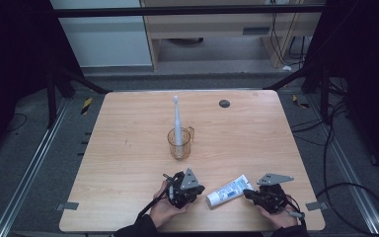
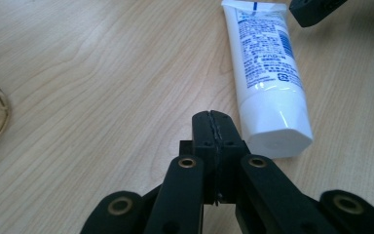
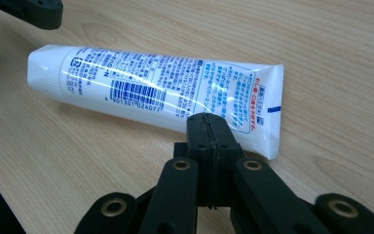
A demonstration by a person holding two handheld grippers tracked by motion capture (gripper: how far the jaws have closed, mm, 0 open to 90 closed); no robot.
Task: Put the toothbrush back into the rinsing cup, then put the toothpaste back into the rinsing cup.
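Note:
A white toothpaste tube with blue print lies flat near the table's front edge, between my two grippers. My left gripper is shut and holds nothing, its tips just short of the tube's capped end. My right gripper is also shut with nothing in it, its tips beside the tube's flat crimped end. In the left gripper view the jaws meet tightly; so do those in the right gripper view. Farther back, an amber cup holds an upright white toothbrush.
The wooden table has a small dark round disc near its back edge. Metal brackets sit at the front corners. Black frame bars and cables surround the table on the floor.

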